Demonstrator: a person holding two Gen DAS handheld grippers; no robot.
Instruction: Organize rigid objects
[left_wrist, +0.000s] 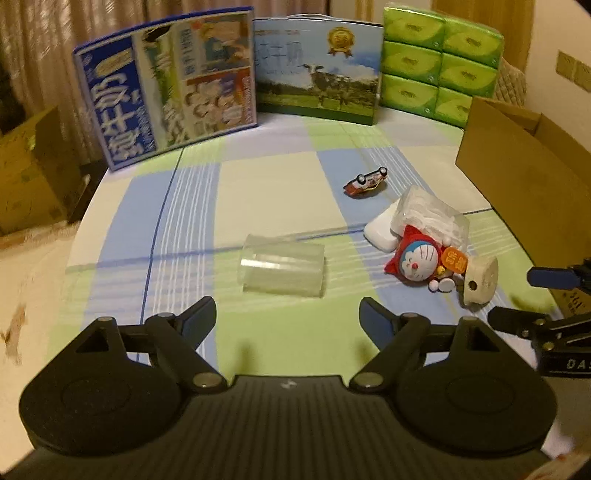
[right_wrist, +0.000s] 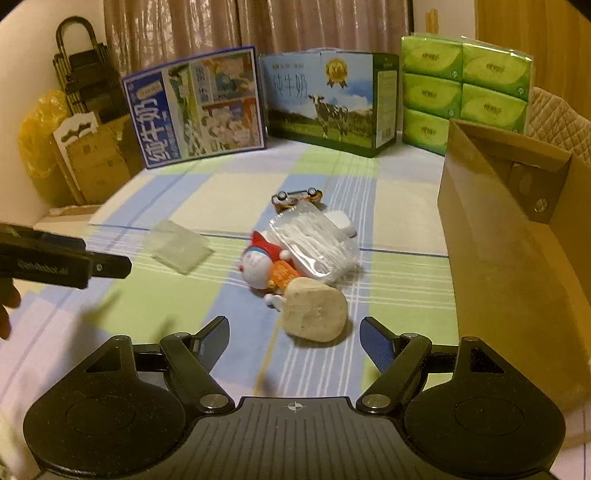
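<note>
A clear plastic cup (left_wrist: 282, 268) (right_wrist: 179, 249) lies on its side on the checked cloth, just beyond my open left gripper (left_wrist: 288, 317). A pile sits to its right: a Doraemon figure (left_wrist: 417, 260) (right_wrist: 264, 267), a beige block (left_wrist: 480, 280) (right_wrist: 314, 312), a clear cotton-swab box (left_wrist: 432, 214) (right_wrist: 314, 240) and a white case (left_wrist: 380, 230) (right_wrist: 341, 221). A toy car (left_wrist: 367, 181) (right_wrist: 297, 195) lies overturned behind them. My right gripper (right_wrist: 293, 334) (left_wrist: 511, 295) is open, with the beige block just ahead of its fingers and nothing between them.
An open cardboard box (left_wrist: 517, 166) (right_wrist: 509, 221) stands at the right. Two milk cartons (left_wrist: 166, 85) (right_wrist: 325, 103) and green tissue packs (left_wrist: 439, 62) (right_wrist: 465, 88) line the back. Cardboard boxes and bags (right_wrist: 81, 147) stand off the table's left edge. A hand (right_wrist: 7, 306) shows at the left.
</note>
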